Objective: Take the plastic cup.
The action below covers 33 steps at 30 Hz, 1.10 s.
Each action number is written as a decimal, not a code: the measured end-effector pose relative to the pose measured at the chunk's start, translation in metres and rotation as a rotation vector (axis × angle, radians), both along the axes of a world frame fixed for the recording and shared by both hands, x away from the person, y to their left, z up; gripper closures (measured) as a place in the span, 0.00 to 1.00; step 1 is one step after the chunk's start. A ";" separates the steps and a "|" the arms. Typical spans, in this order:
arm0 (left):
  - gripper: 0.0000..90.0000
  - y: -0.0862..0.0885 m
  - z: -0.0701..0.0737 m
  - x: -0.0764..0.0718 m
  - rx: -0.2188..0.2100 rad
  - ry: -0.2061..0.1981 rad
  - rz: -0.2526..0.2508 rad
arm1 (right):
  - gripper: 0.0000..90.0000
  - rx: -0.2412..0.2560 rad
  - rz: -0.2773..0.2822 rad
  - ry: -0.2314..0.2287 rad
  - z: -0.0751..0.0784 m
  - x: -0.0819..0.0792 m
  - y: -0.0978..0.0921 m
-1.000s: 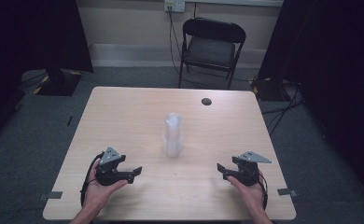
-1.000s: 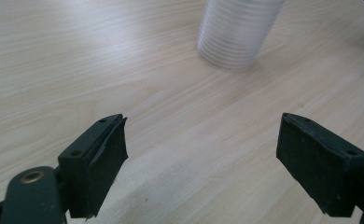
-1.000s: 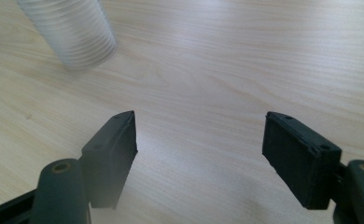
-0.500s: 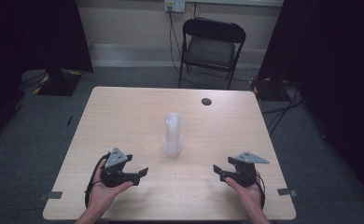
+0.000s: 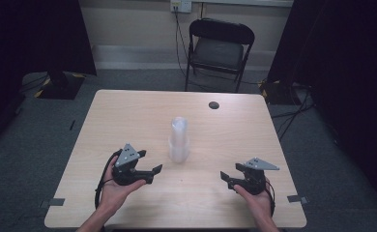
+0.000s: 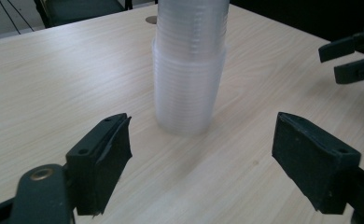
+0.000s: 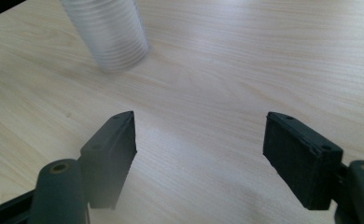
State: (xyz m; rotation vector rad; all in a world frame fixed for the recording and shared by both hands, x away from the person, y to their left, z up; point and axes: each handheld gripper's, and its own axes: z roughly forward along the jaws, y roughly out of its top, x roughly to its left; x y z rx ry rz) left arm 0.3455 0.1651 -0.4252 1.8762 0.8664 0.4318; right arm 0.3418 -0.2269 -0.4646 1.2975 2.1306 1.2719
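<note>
1. Since the earlier frame, the left gripper (image 5: 155, 170) has edged closer to the stack of clear cups (image 5: 179, 140), and the right gripper (image 5: 224, 177) has drifted slightly inward.
2. Both grippers hold their jaws spread wide, gripping nothing.
3. The stack stands upright mid-desk (image 5: 128, 116), between the grippers, touching neither.
4. A small dark disc (image 5: 214, 105) lies near the desk's far edge.

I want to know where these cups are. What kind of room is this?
Probably a lab or studio room: a bare wooden table with stacked clear cups, one folding chair by the wall, dark curtains at the sides.
</note>
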 end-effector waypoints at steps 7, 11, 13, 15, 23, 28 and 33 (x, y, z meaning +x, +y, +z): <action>0.22 -0.013 0.006 0.012 -0.018 -0.010 -0.010 | 0.29 0.013 0.026 -0.009 0.003 -0.005 -0.001; 0.25 -0.015 0.012 0.016 -0.039 -0.016 -0.020 | 0.29 0.017 0.024 -0.009 0.004 -0.005 -0.002; 0.24 -0.017 0.015 0.018 -0.032 -0.029 -0.024 | 0.31 0.025 0.026 -0.016 0.004 -0.005 -0.002; 0.19 -0.020 0.020 0.022 -0.021 -0.042 -0.028 | 0.31 0.027 0.031 -0.011 0.004 -0.005 -0.002; 0.19 -0.027 0.030 0.034 -0.041 -0.055 -0.019 | 0.31 0.036 0.039 0.002 0.003 -0.005 -0.001; 0.19 -0.031 0.034 0.042 -0.060 -0.060 -0.025 | 0.31 0.051 0.042 0.013 0.002 -0.004 -0.004; 0.19 -0.036 0.039 0.049 -0.052 -0.086 -0.036 | 0.31 0.048 0.044 0.011 0.002 -0.005 -0.004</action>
